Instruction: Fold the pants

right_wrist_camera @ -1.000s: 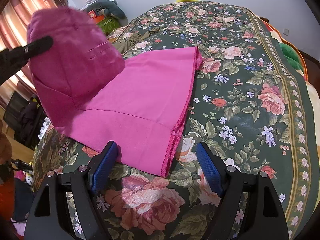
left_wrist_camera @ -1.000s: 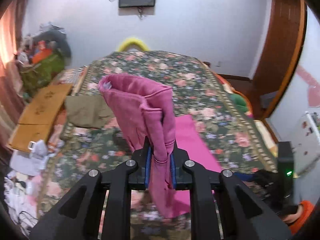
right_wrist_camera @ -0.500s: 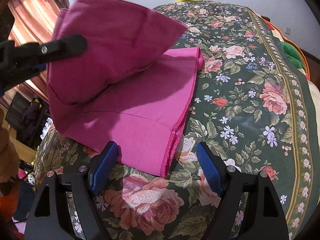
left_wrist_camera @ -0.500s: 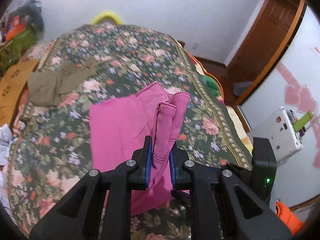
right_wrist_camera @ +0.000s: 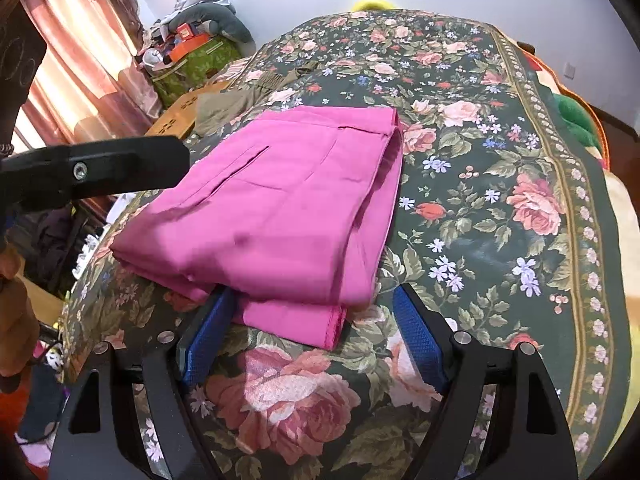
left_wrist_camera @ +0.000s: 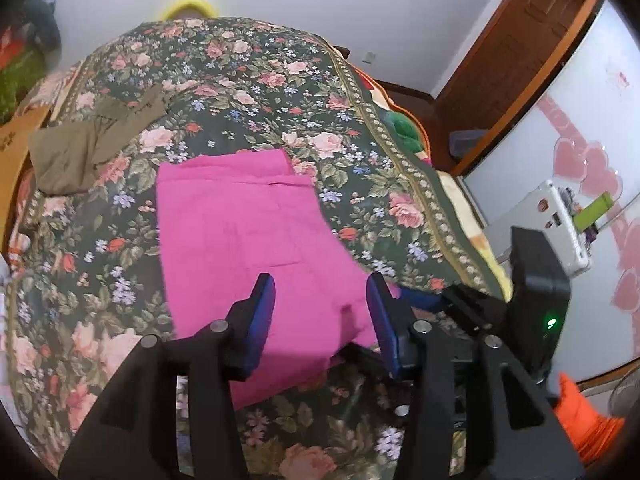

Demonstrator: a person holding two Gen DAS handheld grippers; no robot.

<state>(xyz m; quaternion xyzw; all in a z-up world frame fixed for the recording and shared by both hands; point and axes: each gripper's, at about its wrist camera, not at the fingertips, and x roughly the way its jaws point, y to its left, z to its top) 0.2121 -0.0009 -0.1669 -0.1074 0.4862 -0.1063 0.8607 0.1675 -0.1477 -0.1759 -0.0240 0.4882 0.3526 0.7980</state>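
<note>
The pink pants (left_wrist_camera: 248,232) lie folded over on the floral bedspread (left_wrist_camera: 248,92), waistband at the far end. My left gripper (left_wrist_camera: 320,296) hangs just above their near part. Its jaws are opening and the cloth lies loose below them, not pinched. In the right wrist view the pants (right_wrist_camera: 280,208) form a flat stack with the lower hem sticking out at the near edge. My right gripper (right_wrist_camera: 312,320) stands open at that hem, which lies between its blue pads without being pressed. One of the left fingers (right_wrist_camera: 120,164) reaches in from the left.
An olive garment (left_wrist_camera: 80,148) lies at the bed's far left. Beyond the left edge are wooden boards (right_wrist_camera: 180,116) and a heap of bags and clothes (right_wrist_camera: 192,52). The bed's right edge (left_wrist_camera: 440,216) drops toward a wooden door (left_wrist_camera: 520,40) and a white appliance (left_wrist_camera: 560,224).
The left gripper came down with the pinched upper half of the pants, laid it over the lower half and let go, its jaws spreading. The right gripper stayed put.
</note>
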